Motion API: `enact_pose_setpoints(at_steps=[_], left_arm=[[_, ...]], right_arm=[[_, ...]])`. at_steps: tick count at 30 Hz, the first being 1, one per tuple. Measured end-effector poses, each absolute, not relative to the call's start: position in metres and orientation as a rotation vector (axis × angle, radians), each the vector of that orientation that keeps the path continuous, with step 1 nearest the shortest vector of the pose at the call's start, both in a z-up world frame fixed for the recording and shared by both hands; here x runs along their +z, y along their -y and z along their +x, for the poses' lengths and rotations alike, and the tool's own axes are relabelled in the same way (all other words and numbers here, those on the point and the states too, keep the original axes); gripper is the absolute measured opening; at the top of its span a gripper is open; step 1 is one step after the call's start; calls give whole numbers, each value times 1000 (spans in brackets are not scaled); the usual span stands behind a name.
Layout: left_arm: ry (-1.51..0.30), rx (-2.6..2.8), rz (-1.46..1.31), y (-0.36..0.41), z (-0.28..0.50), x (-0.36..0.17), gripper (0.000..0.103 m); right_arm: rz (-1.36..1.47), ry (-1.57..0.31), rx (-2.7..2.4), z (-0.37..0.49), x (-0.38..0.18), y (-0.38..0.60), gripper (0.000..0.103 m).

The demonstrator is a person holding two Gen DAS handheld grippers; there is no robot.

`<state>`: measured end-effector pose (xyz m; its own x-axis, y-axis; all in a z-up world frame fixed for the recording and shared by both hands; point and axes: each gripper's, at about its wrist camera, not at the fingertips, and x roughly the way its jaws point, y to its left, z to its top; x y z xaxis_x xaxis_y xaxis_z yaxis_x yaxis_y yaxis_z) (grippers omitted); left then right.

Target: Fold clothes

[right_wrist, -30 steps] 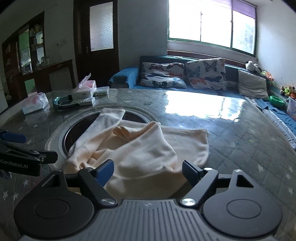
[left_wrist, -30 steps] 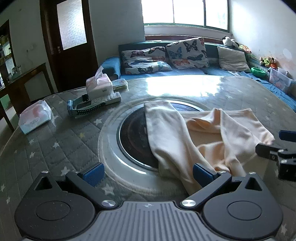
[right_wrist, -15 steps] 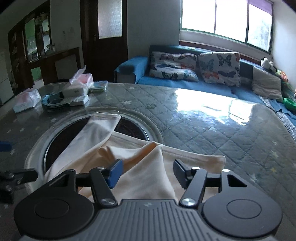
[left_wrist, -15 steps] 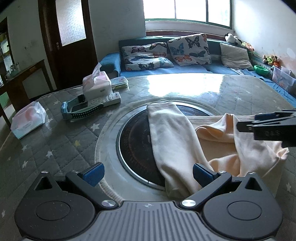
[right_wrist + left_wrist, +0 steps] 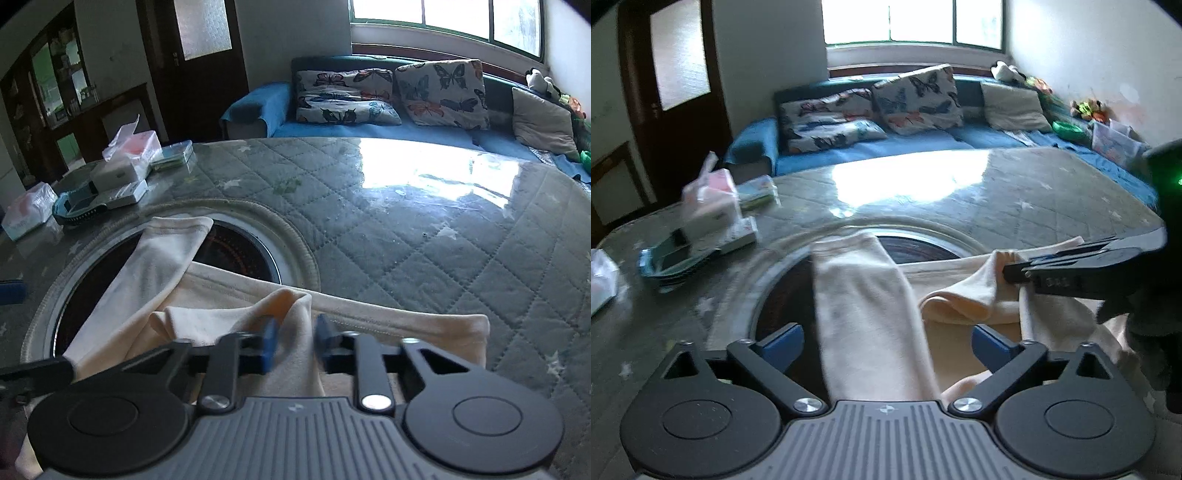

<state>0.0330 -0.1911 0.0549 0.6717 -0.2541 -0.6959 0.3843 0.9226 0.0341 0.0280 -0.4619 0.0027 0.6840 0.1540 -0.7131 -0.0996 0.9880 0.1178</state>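
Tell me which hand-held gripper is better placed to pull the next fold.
Right. The right hand-held gripper has its jaws nearly closed around a raised fold of the cream garment; the left hand-held gripper is wide open, gripping nothing.

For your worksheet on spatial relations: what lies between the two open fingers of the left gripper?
In the left wrist view, the cream garment's long sleeve runs between the left gripper's fingers, lying over the dark round inset of the table.

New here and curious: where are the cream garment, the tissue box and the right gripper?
cream garment [image 5: 162, 258], right wrist view, sleeve.
tissue box [image 5: 133, 147], right wrist view, top.
right gripper [image 5: 295, 341], right wrist view, between fingertips.
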Motion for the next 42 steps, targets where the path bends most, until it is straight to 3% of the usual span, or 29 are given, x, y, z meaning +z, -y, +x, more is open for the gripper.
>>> enact_pose_setpoints(at_steps=[6,12,14,16,20,28,36,39,41,42], left_arm=[[-774,-369,251,204,48,36,76],[-790,-361,293,205,49,23,40],[-783,-356,295,202,46,24,23],[-774,-354,285,197,43,26,14],[-751,-332,258,181,34,34,7],[-684,-236,160,121,-8,62,3],[-714,-216,138,91,-27,72,6],[-719,-250,131,107,-22,74,23],[-711,-279,125,122,-16,77,49],[-703,-292,132,131,-12,77,50]], right_arm=[[83,-739,91,7,19,477,7],[101,-640,-7,-33,41,499,6],[108,-607,-40,-47,49,506,6],[114,-573,-74,-61,56,513,6],[139,-533,-147,-90,60,529,6],[226,-526,-255,-141,49,559,6],[285,-549,-319,-166,29,572,6],[305,-569,-352,-175,21,575,6],[299,-594,-367,-179,16,577,7],[287,-609,-374,-181,14,576,9]])
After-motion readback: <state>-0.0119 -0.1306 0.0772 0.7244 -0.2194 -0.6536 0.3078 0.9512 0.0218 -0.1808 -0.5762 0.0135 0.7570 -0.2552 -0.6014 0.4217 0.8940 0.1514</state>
